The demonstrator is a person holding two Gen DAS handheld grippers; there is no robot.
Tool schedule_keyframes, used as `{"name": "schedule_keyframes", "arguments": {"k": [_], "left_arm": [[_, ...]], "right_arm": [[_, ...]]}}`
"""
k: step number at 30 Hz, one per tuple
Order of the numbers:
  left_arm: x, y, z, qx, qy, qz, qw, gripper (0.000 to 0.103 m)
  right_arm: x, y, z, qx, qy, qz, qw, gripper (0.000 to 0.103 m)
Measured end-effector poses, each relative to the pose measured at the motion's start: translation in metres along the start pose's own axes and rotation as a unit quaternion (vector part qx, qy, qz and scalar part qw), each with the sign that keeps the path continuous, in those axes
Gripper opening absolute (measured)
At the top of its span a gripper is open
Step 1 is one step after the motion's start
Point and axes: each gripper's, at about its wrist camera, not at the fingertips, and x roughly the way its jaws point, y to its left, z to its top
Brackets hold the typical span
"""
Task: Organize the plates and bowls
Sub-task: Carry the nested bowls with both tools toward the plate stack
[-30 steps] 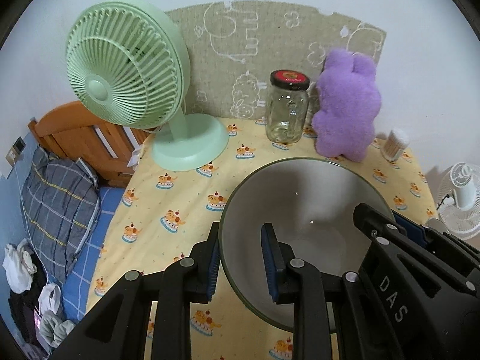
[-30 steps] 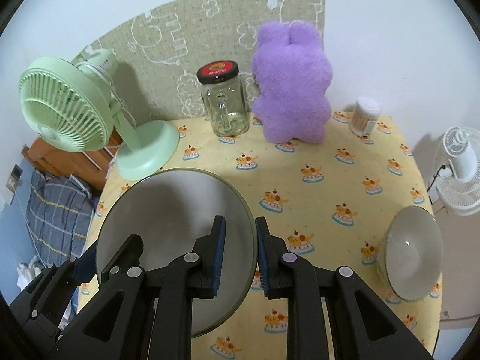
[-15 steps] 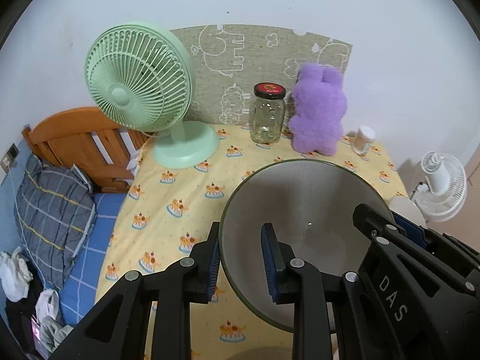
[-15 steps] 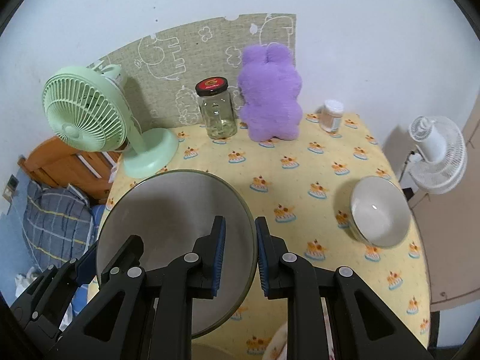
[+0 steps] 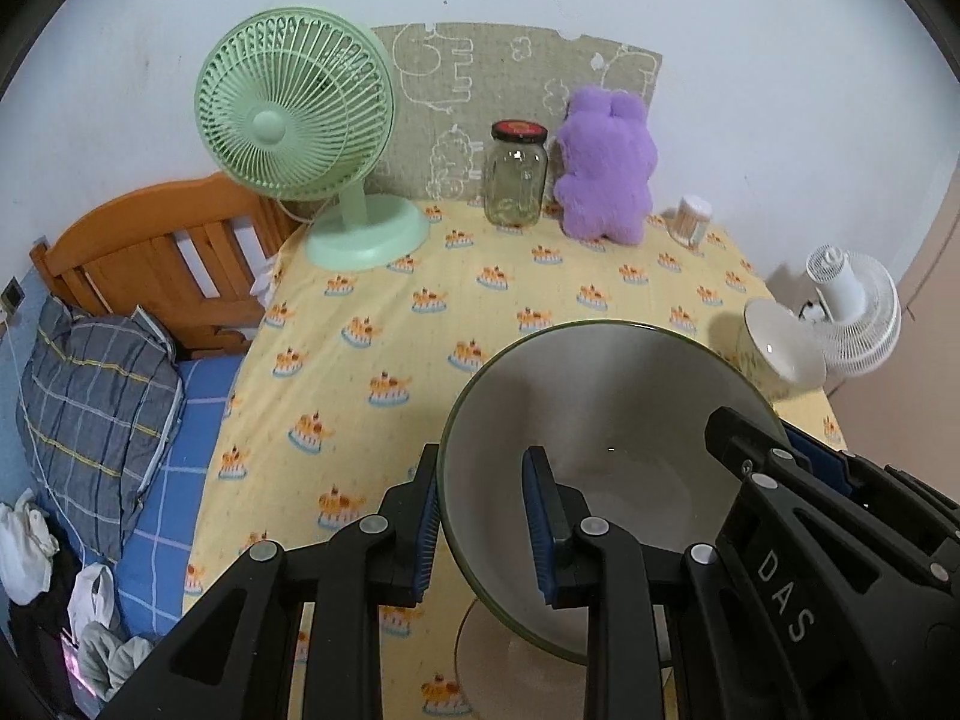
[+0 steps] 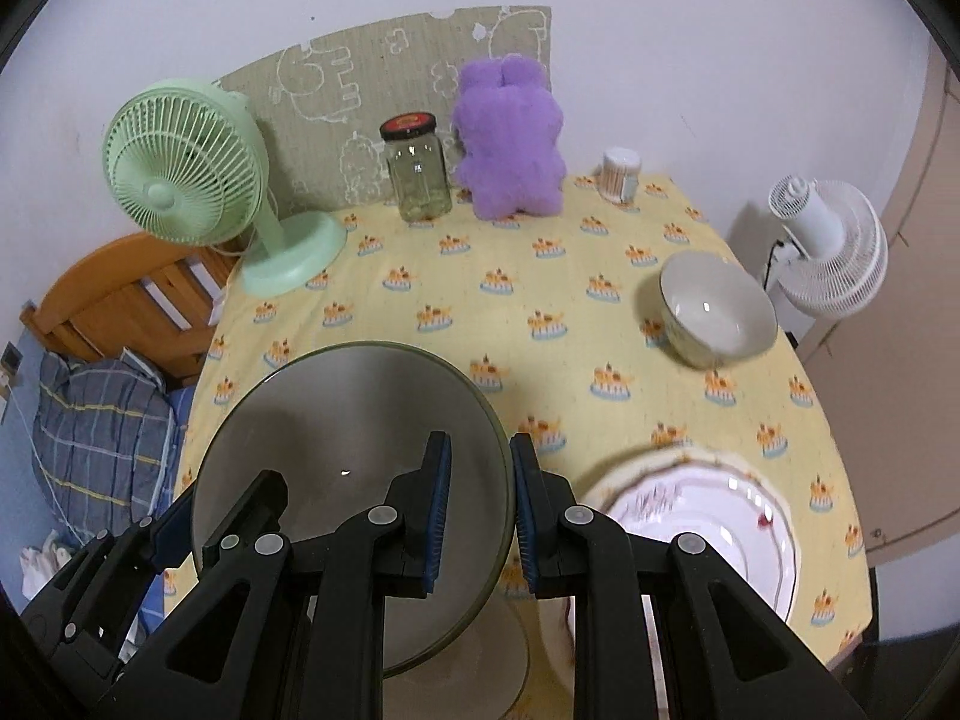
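Both grippers, left (image 5: 480, 516) and right (image 6: 477, 516), have fingers clamped on opposite rims of the grey bowl (image 5: 606, 450), which may slip and hit the patterned plate (image 6: 708, 516) near the desk's front edge.

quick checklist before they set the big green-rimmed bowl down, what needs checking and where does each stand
1. Left hand-held gripper clamped on the big bowl rim: ok, one pad inside and one outside.
2. Right hand-held gripper clamped on the opposite rim: ok.
3. Bowl held clear of the tablecloth: ok, its shadow shows beneath it.
4. What lies directly under the bowl: cannot tell, only a pale round shape peeks out.
5. Patterned plate out of the way: cannot tell, it sits close by the right hand-held gripper.
6. Small bowl clear of the path: ok, it stands apart near the far right edge.
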Motion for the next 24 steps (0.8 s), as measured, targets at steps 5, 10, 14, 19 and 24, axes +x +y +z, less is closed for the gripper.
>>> {"name": "schedule_keyframes", "arguments": {"k": [5,10,14,19,24], "left_arm": [[-0.001,0.005,-0.025,0.005,0.016,-0.011,0.9998,0.024],[0.004,0.008,-0.045,0.004,0.030,-0.025,0.9992,0.025],[0.009,0.009,-0.056,0.006,0.045,-0.032,0.9984,0.025],[0.019,0.010,-0.071,0.003,0.067,-0.040,0.9969,0.025],[0.026,0.010,-0.080,0.003,0.083,-0.045,0.9955,0.025]], "right_arm": [[-0.003,0.002,-0.024,0.005,0.009,-0.009,1.000,0.023],[-0.002,0.002,-0.045,0.006,0.018,-0.021,1.000,0.023],[0.002,0.001,-0.058,0.011,0.030,-0.031,0.999,0.023],[0.010,0.001,-0.072,0.016,0.050,-0.039,0.998,0.023],[0.017,-0.001,-0.082,0.020,0.067,-0.047,0.996,0.023]]}}
